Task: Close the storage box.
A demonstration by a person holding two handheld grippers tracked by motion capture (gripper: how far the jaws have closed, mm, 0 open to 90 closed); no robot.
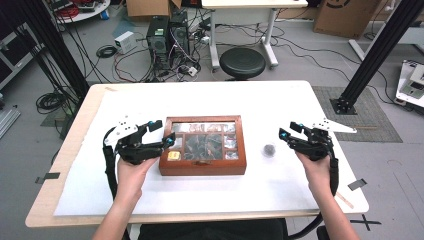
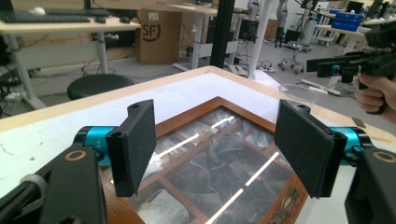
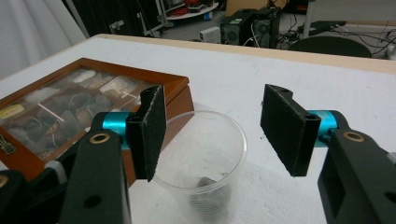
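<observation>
Hovering open and empty, left hand-held gripper [image 1: 161, 134] over box [image 1: 203, 167], right hand-held gripper [image 1: 288, 132] over cup [image 3: 205, 158]; glare blurs box contents.

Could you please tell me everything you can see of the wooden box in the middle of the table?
The wooden box is a flat, reddish-brown case with a closed glass lid and a small metal clasp at the front edge. Through the glass, wooden dividers split it into compartments holding small items too blurred to name; one near the front left looks yellow. It lies level on the white table. The left tool hovers open above its left end without touching it. A clear plastic cup stands apart to its right.
</observation>
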